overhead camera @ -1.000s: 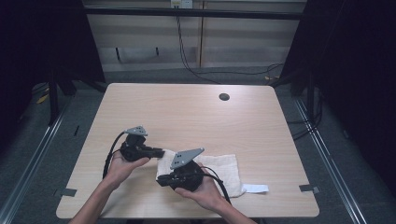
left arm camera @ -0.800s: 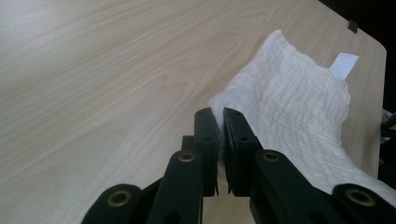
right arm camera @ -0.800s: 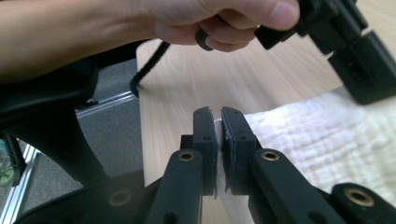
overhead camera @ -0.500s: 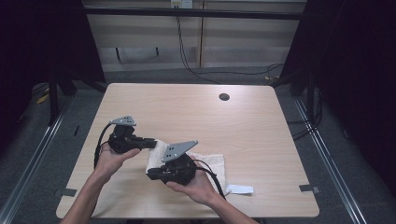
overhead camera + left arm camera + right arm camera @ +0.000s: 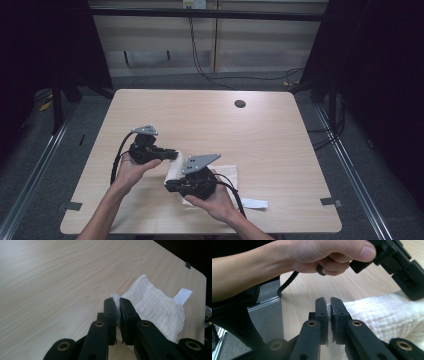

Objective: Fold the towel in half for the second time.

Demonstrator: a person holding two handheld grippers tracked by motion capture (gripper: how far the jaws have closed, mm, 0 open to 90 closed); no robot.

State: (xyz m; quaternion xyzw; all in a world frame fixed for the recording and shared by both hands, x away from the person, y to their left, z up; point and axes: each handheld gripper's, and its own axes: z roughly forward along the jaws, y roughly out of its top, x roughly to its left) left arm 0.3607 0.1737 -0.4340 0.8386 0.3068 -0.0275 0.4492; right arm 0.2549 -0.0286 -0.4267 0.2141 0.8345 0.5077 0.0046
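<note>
Pale wood-grain tabletop (image 5: 280,150) fills the scene, and on its near half I see the white crinkled cotton cloth (image 5: 227,172) with its paper tag (image 5: 252,203) trailing toward the near right. My left gripper (image 5: 118,305) has its jaws clamped on the cloth's left corner, and my right gripper (image 5: 329,305) pinches an edge just nearer. The cloth's long axis runs rightward from both pairs of jaws, so any spreading pull depends on drawing those two pinched points apart. My left hand (image 5: 131,170) sits farther left, my right hand (image 5: 212,200) closer to the bulk. Compared with a second ago, both grippers sit farther left, and the cloth has bunched and shifted left with them.
</note>
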